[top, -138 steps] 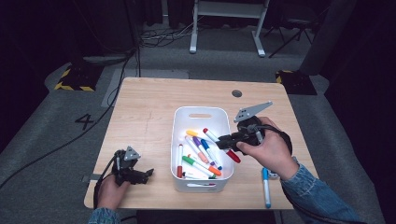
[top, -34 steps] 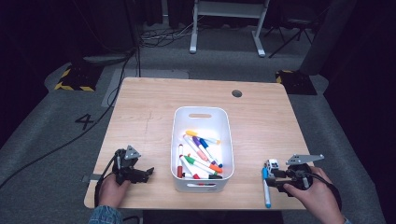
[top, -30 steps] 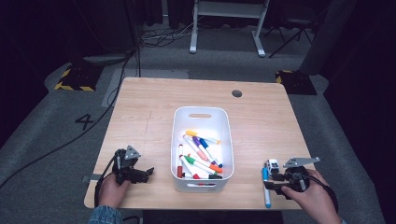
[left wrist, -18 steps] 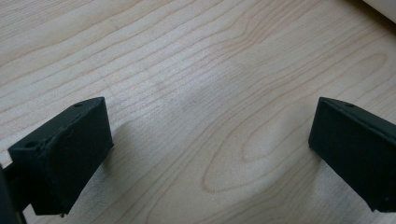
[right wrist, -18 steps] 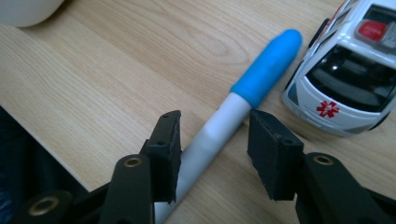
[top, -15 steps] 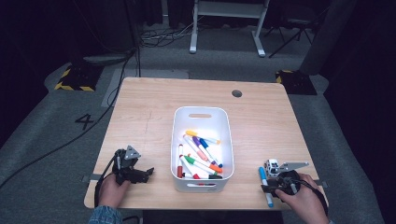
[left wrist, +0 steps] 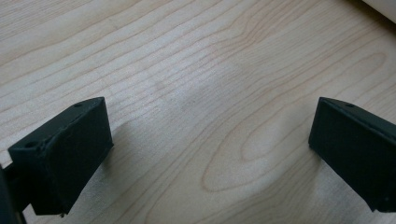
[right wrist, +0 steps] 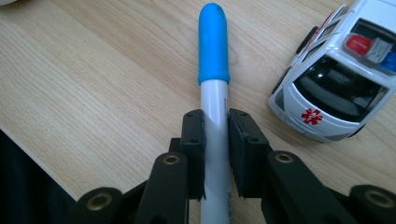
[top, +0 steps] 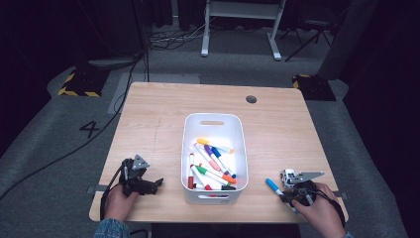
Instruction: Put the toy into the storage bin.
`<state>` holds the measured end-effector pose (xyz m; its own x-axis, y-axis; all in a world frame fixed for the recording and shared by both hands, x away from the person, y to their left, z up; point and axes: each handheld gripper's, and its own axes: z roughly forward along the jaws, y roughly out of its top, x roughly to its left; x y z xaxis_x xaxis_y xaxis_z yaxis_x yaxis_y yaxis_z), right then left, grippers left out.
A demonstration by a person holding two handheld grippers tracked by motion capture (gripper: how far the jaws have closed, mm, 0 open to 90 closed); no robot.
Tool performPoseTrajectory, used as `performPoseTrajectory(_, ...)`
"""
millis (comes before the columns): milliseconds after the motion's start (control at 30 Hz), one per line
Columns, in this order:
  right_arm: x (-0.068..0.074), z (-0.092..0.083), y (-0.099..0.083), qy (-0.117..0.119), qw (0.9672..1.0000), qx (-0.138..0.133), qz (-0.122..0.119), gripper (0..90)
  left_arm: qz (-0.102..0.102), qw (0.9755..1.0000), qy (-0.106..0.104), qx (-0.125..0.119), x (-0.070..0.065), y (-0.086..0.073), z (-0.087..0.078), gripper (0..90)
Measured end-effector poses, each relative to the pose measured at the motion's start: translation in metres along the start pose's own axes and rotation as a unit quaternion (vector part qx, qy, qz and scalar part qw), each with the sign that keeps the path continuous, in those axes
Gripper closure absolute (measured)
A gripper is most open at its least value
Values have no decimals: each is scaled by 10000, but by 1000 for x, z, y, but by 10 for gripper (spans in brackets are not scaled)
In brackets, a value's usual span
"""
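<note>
A white marker with a blue cap [right wrist: 214, 93] lies on the wooden table [top: 163, 114] near its front right corner, also seen from above as the blue-capped marker [top: 273, 187]. My right gripper [right wrist: 215, 123] has just been closing and is shut on the marker's white barrel, both pads pressing its sides; from above the right gripper [top: 292, 196] sits low over it. My left gripper [left wrist: 205, 135] rests open over bare wood at the front left, seen from above as the left gripper [top: 148, 184], with nothing between its jaws.
A white bin [top: 214, 119] holding several coloured markers stands mid-table. A toy ambulance [right wrist: 341, 70] sits just right of the held marker, small in the high view as the toy ambulance [top: 288, 175]. A round cable hole [top: 251, 99] is at the back right.
The right hand came from over the bin to the table's front right corner and its jaws closed on the blue-capped marker. The left hand has not moved.
</note>
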<state>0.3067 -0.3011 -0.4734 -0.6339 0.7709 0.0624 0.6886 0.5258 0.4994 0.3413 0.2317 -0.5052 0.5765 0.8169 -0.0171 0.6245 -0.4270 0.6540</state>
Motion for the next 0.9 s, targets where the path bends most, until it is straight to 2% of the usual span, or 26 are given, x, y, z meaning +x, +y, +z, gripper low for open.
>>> performPoseTrajectory(333, -6, -5, -1, 73, 9999, -108, 104, 773, -10, 10000, 6, -6, 0, 0, 0, 0)
performPoseTrajectory(433, -5, -12, 3, 241, 9994, -200, 158, 773, -11, 10000, 7, -6, 0, 0, 0, 0)
performPoseTrajectory(600, -7, -21, 9, 349, 9987, -342, 149, 773, -11, 10000, 5, -4, 0, 0, 0, 0)
performPoseTrajectory(667, -7, -26, 12, 408, 9981, -410, 226, 773, -12, 10000, 8, -3, 0, 0, 0, 0)
performPoseTrajectory(800, -6, -36, 19, 470, 9974, -511, 183, 773, -9, 10000, 8, -5, 0, 0, 0, 0)
performPoseTrajectory(900, -3, -42, 24, 611, 9959, -638, 183, 773, 1, 10000, 2, -2, 0, 0, 0, 0)
